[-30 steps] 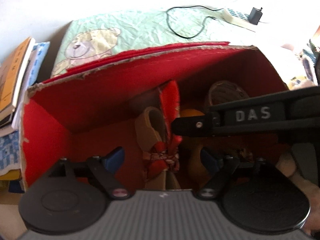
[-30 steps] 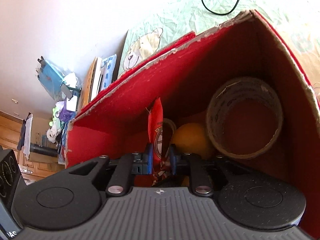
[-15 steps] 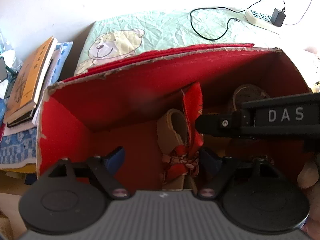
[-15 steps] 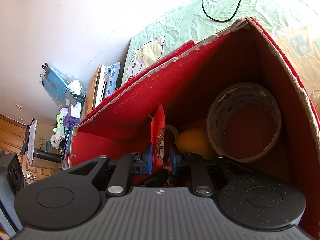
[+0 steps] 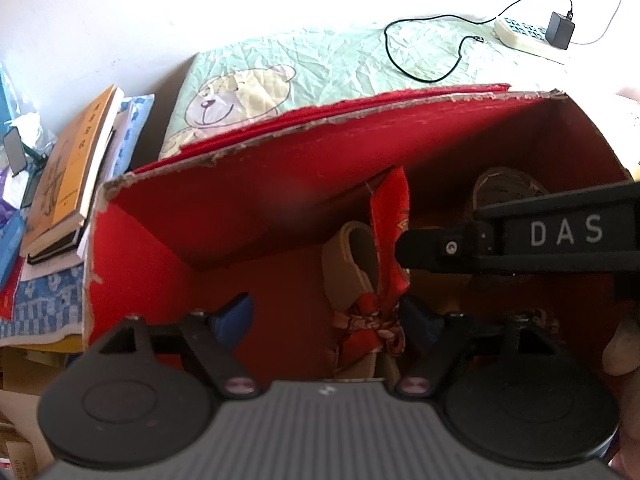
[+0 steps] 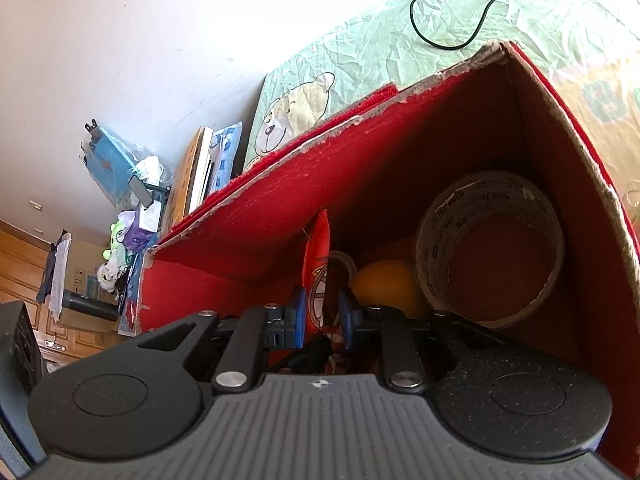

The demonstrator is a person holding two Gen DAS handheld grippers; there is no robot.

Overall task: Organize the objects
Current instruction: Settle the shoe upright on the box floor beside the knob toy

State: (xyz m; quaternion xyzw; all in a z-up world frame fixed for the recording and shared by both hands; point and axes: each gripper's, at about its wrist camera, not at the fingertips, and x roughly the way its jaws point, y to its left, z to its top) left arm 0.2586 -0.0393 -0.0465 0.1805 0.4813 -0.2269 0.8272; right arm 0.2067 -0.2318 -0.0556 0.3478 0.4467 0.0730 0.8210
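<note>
A red cardboard box [image 5: 248, 204] stands open on a bear-print cloth. Inside it are a red snack packet [image 5: 390, 240], a tan tape roll [image 5: 348, 268], a large tape roll [image 6: 490, 248] and an orange ball [image 6: 386, 286]. My right gripper [image 6: 322, 318] reaches into the box, its blue pads a little apart on either side of the red packet [image 6: 316, 276]. It shows in the left wrist view as a black bar marked DAS [image 5: 520, 240]. My left gripper [image 5: 326, 318] is open and empty above the box's near side.
A stack of books [image 5: 68, 176] lies left of the box. A black cable [image 5: 432, 56] and a white power strip with a charger [image 5: 532, 36] lie on the cloth [image 5: 320, 64] behind it. Clutter and a wooden cabinet [image 6: 24, 280] show far left.
Both grippers have pulled back and up from the box. The right gripper's pads have parted slightly around the red packet, which stays upright in the box.
</note>
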